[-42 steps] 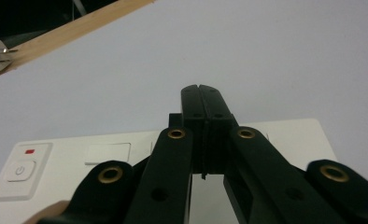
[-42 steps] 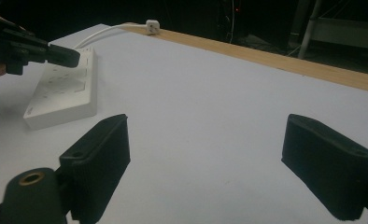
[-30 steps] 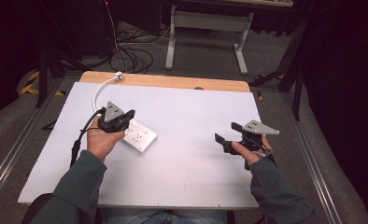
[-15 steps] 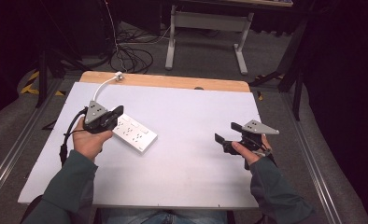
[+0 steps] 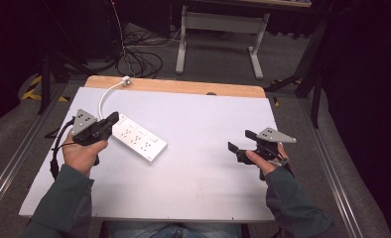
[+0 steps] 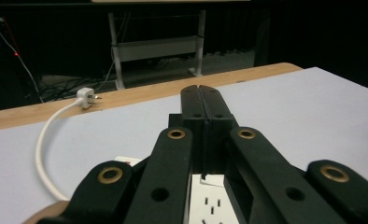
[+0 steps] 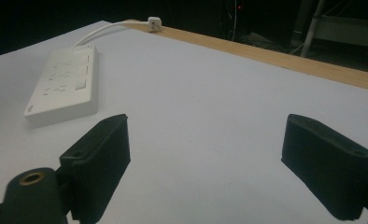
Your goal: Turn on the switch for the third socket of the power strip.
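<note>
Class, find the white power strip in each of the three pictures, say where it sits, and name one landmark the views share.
High view: power strip lies left of centre, beside the left gripper.
Left gripper view: bottom centre, under the shut jaws.
Right gripper view: upper left on the white board.
Shared landmark: the white plug at the wooden edge.

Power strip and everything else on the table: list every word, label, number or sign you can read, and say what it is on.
Nothing can be read.
Power strip: a small grey mark at its near end in the right gripper view, too blurred to read.
Power strip, left gripper view: a red spot at its edge, no letters to make out.
Plug, cable, table: no text.
</note>
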Action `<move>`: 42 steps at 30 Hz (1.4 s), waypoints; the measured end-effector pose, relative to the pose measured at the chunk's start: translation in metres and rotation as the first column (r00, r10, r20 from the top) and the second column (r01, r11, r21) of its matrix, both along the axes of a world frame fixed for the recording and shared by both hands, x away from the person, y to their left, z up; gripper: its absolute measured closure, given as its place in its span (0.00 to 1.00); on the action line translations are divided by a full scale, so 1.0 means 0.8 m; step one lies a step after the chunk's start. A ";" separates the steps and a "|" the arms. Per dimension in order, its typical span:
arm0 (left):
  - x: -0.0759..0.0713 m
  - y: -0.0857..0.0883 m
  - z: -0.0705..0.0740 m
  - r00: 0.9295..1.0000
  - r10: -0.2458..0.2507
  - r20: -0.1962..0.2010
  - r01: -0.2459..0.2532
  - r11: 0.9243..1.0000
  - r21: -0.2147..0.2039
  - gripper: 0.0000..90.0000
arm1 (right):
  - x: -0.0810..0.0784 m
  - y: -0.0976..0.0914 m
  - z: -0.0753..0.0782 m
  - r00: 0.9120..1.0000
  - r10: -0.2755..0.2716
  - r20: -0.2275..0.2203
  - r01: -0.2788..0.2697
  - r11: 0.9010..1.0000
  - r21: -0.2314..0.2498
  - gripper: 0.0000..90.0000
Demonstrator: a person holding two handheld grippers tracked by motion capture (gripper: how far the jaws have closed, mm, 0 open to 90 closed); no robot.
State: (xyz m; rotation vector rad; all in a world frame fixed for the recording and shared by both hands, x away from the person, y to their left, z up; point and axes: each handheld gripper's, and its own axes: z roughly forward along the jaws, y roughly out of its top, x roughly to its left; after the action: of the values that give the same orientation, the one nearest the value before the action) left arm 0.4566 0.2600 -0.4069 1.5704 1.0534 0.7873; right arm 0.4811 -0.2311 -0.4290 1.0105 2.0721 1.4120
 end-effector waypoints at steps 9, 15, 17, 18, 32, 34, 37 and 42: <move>-0.011 0.019 0.001 0.999 0.036 0.013 -0.036 0.999 -0.023 1.00 | 0.000 -0.001 0.000 1.000 -0.001 0.002 0.001 1.000 0.005 0.17; -0.018 0.030 0.001 0.998 0.058 0.017 -0.058 0.998 -0.034 1.00 | 0.000 0.000 0.000 1.000 -0.002 0.000 0.002 1.000 0.004 0.17; -0.022 0.033 0.000 0.998 0.065 0.018 -0.064 0.997 -0.047 1.00 | 0.000 0.000 0.000 1.000 -0.003 0.001 0.003 1.000 0.004 0.17; -0.024 0.034 0.000 0.997 0.070 0.021 -0.069 0.997 -0.046 1.00 | 0.000 0.000 0.000 1.000 -0.003 0.001 0.003 1.000 0.004 0.17; -0.050 0.066 -0.001 0.988 0.153 0.039 -0.149 0.986 -0.078 1.00 | 0.000 0.000 0.000 1.000 -0.004 0.002 0.004 1.000 -0.002 0.18; -0.052 0.067 -0.001 0.986 0.159 0.041 -0.156 0.984 -0.084 1.00 | 0.000 0.000 0.000 1.000 -0.003 0.003 0.003 1.000 -0.002 0.18; -0.054 0.069 -0.001 0.985 0.168 0.042 -0.164 0.983 -0.085 0.99 | 0.000 0.000 0.000 1.000 -0.003 0.003 0.003 1.000 -0.002 0.18; -0.056 0.073 0.000 0.982 0.186 0.042 -0.182 0.978 -0.100 0.96 | 0.000 0.000 0.000 1.000 -0.005 0.002 0.005 1.000 0.000 0.18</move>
State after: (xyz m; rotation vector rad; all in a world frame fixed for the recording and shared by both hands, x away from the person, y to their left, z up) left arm 0.4119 0.3187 -0.4073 1.3791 1.1941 0.8843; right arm 0.4812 -0.2310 -0.4287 1.0135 2.0672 1.4096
